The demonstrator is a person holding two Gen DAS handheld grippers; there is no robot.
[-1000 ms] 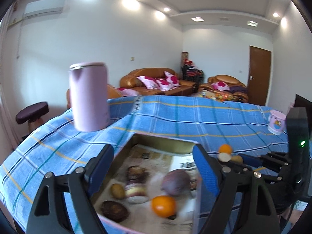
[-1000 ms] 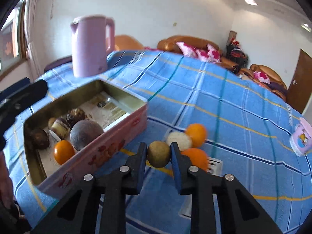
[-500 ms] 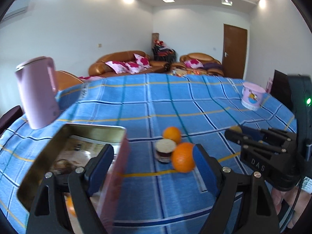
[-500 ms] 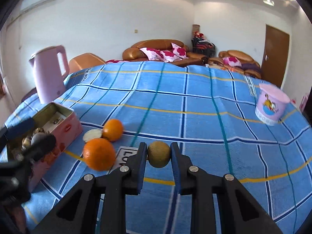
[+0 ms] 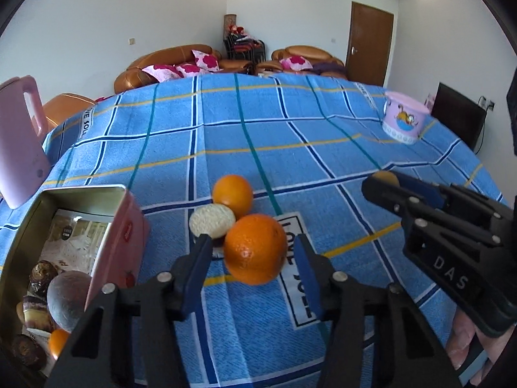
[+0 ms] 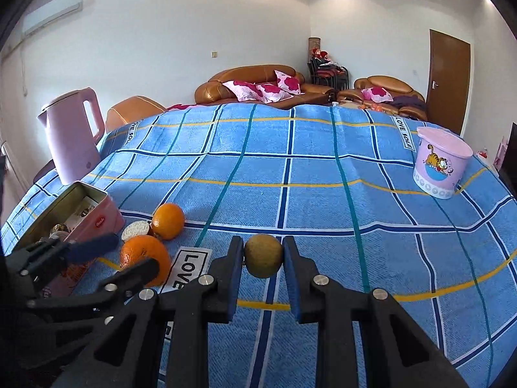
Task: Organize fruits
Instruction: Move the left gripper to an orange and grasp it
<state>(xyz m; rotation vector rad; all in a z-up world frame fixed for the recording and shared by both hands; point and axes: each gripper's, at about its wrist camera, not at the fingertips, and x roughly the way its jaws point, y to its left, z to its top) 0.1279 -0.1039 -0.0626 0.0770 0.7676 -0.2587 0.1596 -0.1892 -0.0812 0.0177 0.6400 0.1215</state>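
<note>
A large orange (image 5: 255, 249) lies on the blue checked cloth between the fingers of my left gripper (image 5: 252, 260). Its jaws are closing; a gap still shows at the left pad. A smaller orange (image 5: 232, 195) and a white round piece (image 5: 211, 220) sit just behind. The open pink tin (image 5: 122, 245) at the left holds several fruits and cakes. My right gripper (image 6: 263, 258) is shut on a small green-brown fruit (image 6: 263, 260), held above the cloth to the right of the left gripper (image 6: 122, 258) and the large orange (image 6: 145, 258).
A pink kettle (image 6: 72, 142) stands behind the tin (image 6: 93, 194) at the far left. A pink cartoon cup (image 6: 441, 165) sits at the right edge of the table. A hand (image 5: 468, 339) holds the right gripper (image 5: 387, 184). Sofas stand beyond the table.
My left gripper swung right from over the tin to the large orange, and its jaws narrowed around it. My right gripper carried the green-brown fruit rightward, away from the tin.
</note>
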